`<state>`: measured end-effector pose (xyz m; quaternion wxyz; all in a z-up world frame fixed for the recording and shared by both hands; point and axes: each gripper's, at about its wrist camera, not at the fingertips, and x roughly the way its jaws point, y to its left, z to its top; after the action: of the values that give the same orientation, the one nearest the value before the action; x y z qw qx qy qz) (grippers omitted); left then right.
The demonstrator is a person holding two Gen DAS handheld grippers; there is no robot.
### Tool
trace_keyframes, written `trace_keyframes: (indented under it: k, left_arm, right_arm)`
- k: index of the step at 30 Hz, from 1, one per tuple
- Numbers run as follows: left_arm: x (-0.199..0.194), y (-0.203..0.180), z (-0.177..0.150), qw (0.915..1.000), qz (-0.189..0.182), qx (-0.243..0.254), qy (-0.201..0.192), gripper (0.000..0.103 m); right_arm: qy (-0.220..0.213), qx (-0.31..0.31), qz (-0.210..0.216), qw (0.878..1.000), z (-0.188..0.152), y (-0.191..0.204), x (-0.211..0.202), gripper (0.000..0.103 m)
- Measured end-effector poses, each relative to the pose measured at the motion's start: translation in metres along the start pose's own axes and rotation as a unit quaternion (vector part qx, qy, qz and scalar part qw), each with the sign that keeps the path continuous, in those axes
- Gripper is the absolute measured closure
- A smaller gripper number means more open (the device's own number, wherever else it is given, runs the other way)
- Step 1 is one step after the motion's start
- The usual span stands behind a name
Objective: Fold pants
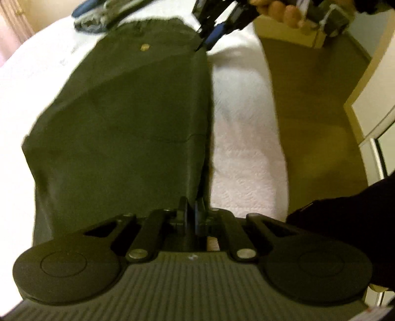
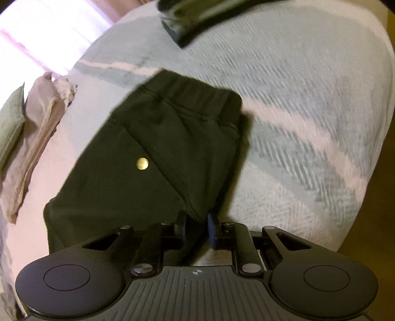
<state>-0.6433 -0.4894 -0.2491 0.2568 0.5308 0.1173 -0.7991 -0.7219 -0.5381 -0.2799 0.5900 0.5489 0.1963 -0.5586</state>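
Dark olive pants lie on a white bedspread, with a brass snap near the far end. My left gripper is shut on the near edge of the pants. In the left wrist view the right gripper pinches the far right edge, held by a hand. From the right wrist camera, the pants show their elastic waistband and the snap. My right gripper is shut on a fold of the fabric there.
A bundle of blue-grey clothing lies at the far end of the bed. Beige garments and a green pillow sit at the left. Brown floor and a white door are right of the bed. A dark sleeve shows nearby.
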Motion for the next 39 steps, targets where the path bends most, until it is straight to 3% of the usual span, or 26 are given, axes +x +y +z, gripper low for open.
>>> trace_keyframes:
  k: [1, 3, 6, 11, 15, 18, 21, 24, 27, 31, 33, 37, 39]
  left_arm:
    - [0.005, 0.0, 0.0, 1.0, 0.004, -0.003, 0.007, 0.098]
    - [0.005, 0.002, -0.001, 0.9997, 0.009, -0.015, 0.014, 0.094]
    - [-0.008, 0.006, -0.012, 0.9992, 0.006, -0.035, 0.02, 0.087]
    - [-0.056, 0.025, -0.06, 0.9951, 0.0, -0.099, 0.006, 0.085]
    - [-0.103, 0.047, -0.13, 0.9876, 0.038, -0.152, 0.002, 0.084]
    - [-0.131, 0.065, -0.197, 0.9782, 0.072, -0.195, 0.008, 0.084]
    - [-0.157, 0.077, -0.267, 0.968, 0.1, -0.228, 0.027, 0.084]
    - [-0.174, 0.085, -0.333, 0.9515, 0.114, -0.281, 0.05, 0.084]
    - [-0.181, 0.08, -0.385, 0.9373, 0.11, -0.322, 0.077, 0.083]
    - [-0.198, 0.065, -0.42, 0.9259, 0.108, -0.353, 0.081, 0.08]
    - [-0.209, 0.06, -0.425, 0.9208, 0.116, -0.362, 0.088, 0.08]
    - [-0.229, 0.052, -0.424, 0.9098, 0.129, -0.385, 0.087, 0.08]
    - [-0.237, 0.053, -0.419, 0.9086, 0.135, -0.386, 0.085, 0.078]
  right_arm:
    - [0.0, 0.0, 0.004, 1.0, 0.0, -0.002, 0.0, 0.083]
    - [-0.007, -0.021, -0.01, 1.0, 0.0, 0.002, -0.004, 0.063]
    - [-0.019, -0.026, -0.022, 0.999, -0.004, 0.002, -0.014, 0.059]
    - [-0.043, -0.023, -0.04, 0.998, -0.032, 0.024, -0.036, 0.059]
    - [-0.062, -0.034, -0.02, 0.997, -0.083, 0.075, -0.051, 0.059]
    - [-0.052, -0.064, 0.011, 0.996, -0.137, 0.124, -0.045, 0.059]
    - [-0.018, -0.11, 0.041, 0.993, -0.194, 0.173, -0.023, 0.059]
    - [0.03, -0.136, 0.063, 0.988, -0.241, 0.208, 0.007, 0.059]
    - [0.071, -0.162, 0.046, 0.983, -0.278, 0.221, 0.027, 0.059]
    - [0.113, -0.189, 0.001, 0.976, -0.297, 0.22, 0.026, 0.059]
    - [0.113, -0.198, -0.006, 0.974, -0.301, 0.222, 0.015, 0.059]
    - [0.112, -0.251, 0.021, 0.961, -0.313, 0.243, -0.005, 0.059]
    - [0.121, -0.272, 0.027, 0.954, -0.321, 0.256, -0.008, 0.05]
